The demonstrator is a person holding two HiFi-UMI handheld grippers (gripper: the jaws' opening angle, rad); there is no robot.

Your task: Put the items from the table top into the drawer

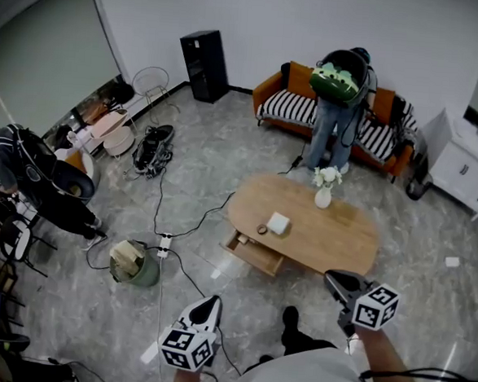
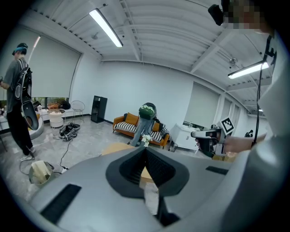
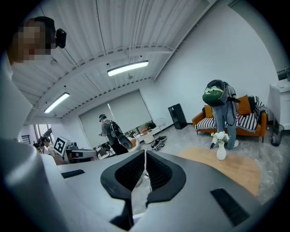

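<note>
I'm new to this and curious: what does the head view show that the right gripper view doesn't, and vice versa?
Only the head view shows the open drawer and the white box on the table. Only the right gripper view shows the ceiling lights. Both show the table, the vase of flowers, the orange sofa and the person bending over it.

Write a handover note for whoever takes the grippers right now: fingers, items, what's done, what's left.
Left gripper: fingers shut, empty, short of the table.
Right gripper: fingers shut, empty, by the table's near edge.
White box and small round item sit on the table, close to the drawer; vase stands further back.
Done: drawer open.
Left: box and round item not yet in the drawer.
</note>
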